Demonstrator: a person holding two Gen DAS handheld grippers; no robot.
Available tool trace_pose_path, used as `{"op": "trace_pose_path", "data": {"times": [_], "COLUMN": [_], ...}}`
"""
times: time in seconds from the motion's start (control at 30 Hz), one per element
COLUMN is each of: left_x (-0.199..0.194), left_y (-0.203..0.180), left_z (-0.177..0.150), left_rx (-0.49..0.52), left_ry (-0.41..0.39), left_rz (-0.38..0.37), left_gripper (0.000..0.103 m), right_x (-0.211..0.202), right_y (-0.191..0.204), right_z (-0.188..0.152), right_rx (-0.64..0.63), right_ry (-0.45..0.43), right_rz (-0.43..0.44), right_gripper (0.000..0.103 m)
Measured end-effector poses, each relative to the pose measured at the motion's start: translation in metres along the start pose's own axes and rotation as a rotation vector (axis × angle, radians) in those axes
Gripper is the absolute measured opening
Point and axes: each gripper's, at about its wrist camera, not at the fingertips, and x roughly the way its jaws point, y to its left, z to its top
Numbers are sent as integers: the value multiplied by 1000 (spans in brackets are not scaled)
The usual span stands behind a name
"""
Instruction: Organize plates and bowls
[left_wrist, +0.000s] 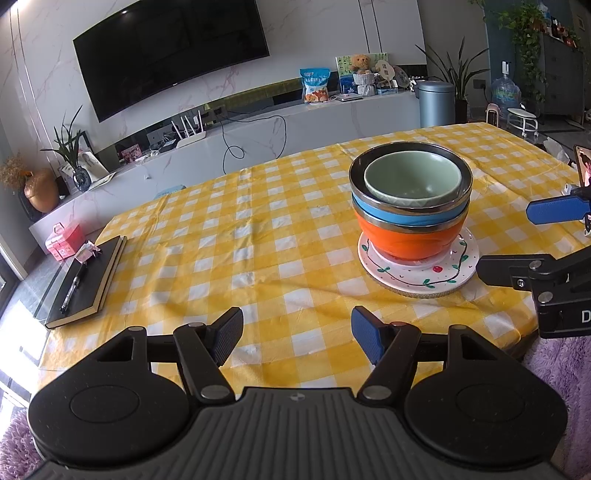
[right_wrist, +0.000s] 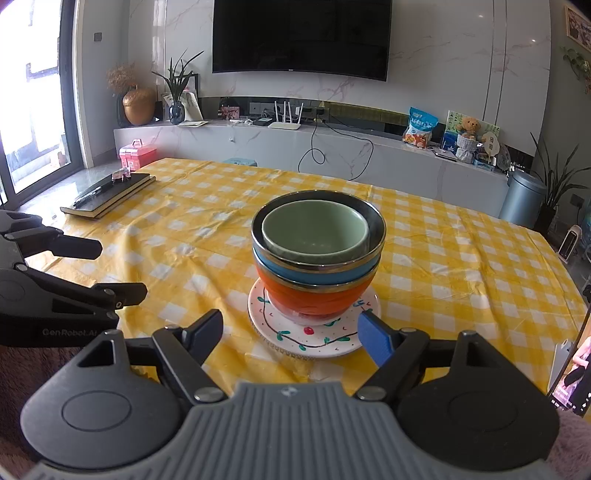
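A stack of bowls stands on a white painted plate (left_wrist: 417, 275) (right_wrist: 314, 339) on the yellow checked tablecloth. An orange bowl (left_wrist: 408, 240) (right_wrist: 314, 299) is at the bottom, a blue steel-rimmed bowl (left_wrist: 408, 218) (right_wrist: 317, 275) sits in it, and a pale green bowl (left_wrist: 412, 179) (right_wrist: 314, 232) is nested on top. My left gripper (left_wrist: 297, 336) is open over bare cloth, left of and nearer than the stack. My right gripper (right_wrist: 291, 334) is open just in front of the plate, holding nothing. In the left wrist view the right gripper (left_wrist: 517, 243) shows at the right edge.
A black notebook (left_wrist: 88, 280) (right_wrist: 110, 194) with a pen on it lies at the table's far left corner. A phone (right_wrist: 576, 369) stands at the right edge. The left gripper (right_wrist: 110, 269) shows at the left of the right wrist view. Beyond the table is a TV cabinet.
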Motion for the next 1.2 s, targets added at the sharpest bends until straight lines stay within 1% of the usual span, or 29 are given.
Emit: {"op": "trace_pose_path", "data": {"times": [0.87, 1.2], "left_x": [2, 0], "left_y": [-1, -1], "left_z": [-2, 0], "left_rx": [0, 2], "left_ry": [5, 1], "left_rz": [6, -1], "left_gripper": [79, 79], "right_x": [1, 1], "right_y": [0, 0], "right_z": [-1, 0], "right_rx": [-2, -2], "right_ry": [2, 3], "right_rz": [1, 1], "right_gripper": [79, 79]}}
